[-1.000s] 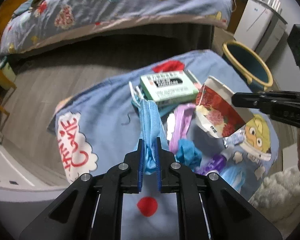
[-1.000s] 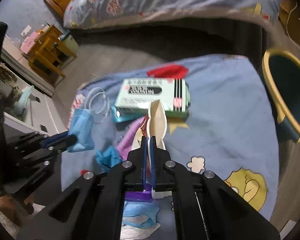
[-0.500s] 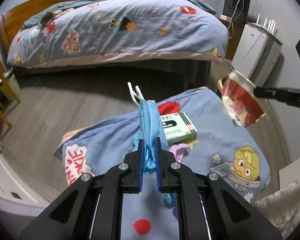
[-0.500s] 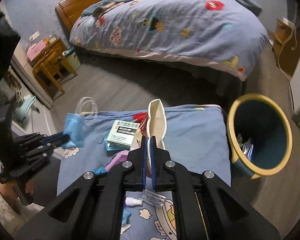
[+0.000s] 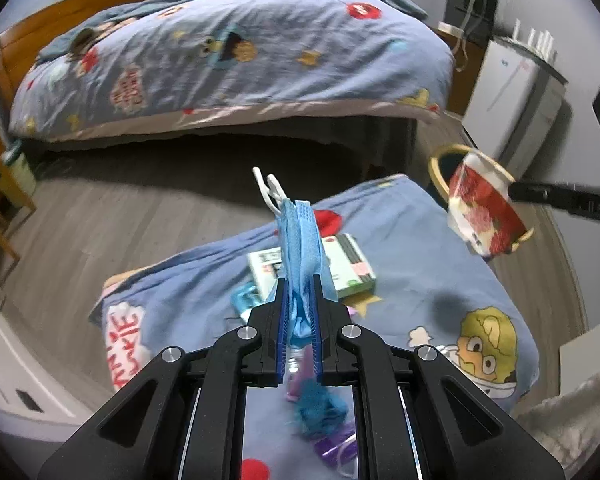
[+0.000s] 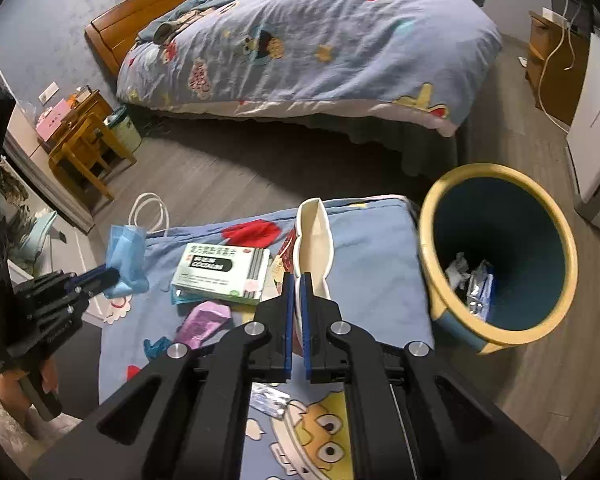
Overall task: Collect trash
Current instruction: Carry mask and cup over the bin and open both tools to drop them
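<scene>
Left wrist view: a blue mask (image 5: pixel 300 252) is gripped by the left fingers (image 5: pixel 284 320). A flattened cup (image 6: pixel 314 248) is gripped by the right fingers (image 6: pixel 288 320), beside the bin (image 6: pixel 432 248).

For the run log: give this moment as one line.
left: shut on mask | right: shut on cup | bin: beside table

Blue mask (image 5: pixel 300 248) — squashed paper cup (image 6: pixel 314 248) — aloft

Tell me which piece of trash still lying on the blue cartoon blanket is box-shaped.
The green-and-white cardboard medicine box, lying flat near the blanket's red patch. The others on the blanket are soft or flat: a purple wrapper and a crumpled blue scrap.
</scene>
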